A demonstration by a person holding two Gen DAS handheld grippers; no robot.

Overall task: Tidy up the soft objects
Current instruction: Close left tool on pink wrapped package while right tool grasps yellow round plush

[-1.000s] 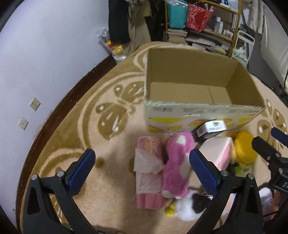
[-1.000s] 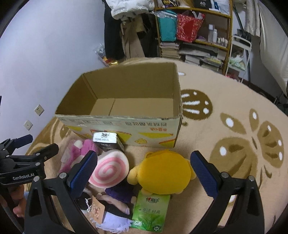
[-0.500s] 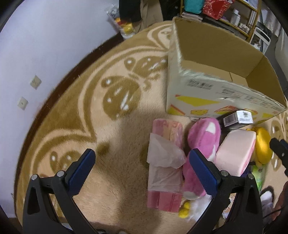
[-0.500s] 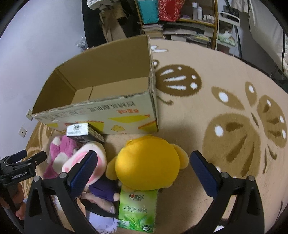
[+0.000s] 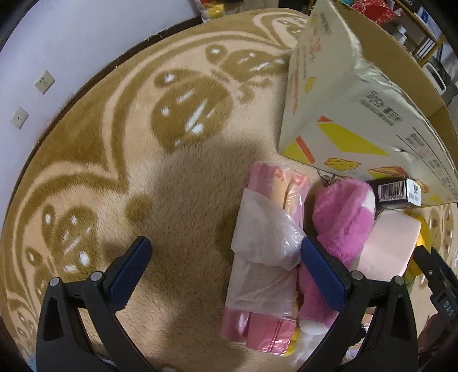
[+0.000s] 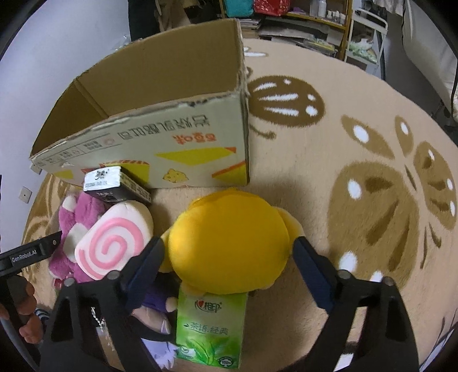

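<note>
In the right wrist view my right gripper (image 6: 229,257) points down over a yellow plush toy (image 6: 229,240). Its jaws are closing, the toy sits between them, and the pads stand just at its sides. A green tissue pack (image 6: 210,329) lies under the toy's near edge. Beside it are a pink swirl cushion (image 6: 114,243) and a pink plush (image 6: 71,226). In the left wrist view my left gripper (image 5: 226,271) is open above the carpet. Its right finger (image 5: 323,274) is over the seam between a pink plastic-wrapped pack (image 5: 266,257) and the pink plush (image 5: 340,223).
An open, empty cardboard box (image 6: 171,148) stands just behind the toys, with a small black carton (image 6: 114,183) leaning on it. A purple doll (image 6: 154,297) lies under the right gripper's left finger. Patterned carpet (image 5: 143,171) spreads left; shelves (image 6: 300,17) and a wall stand behind.
Both grippers have dropped closer to the floor and tipped further down. The right jaws have narrowed around the yellow plush. The left view has swung left, onto the pink pack.
</note>
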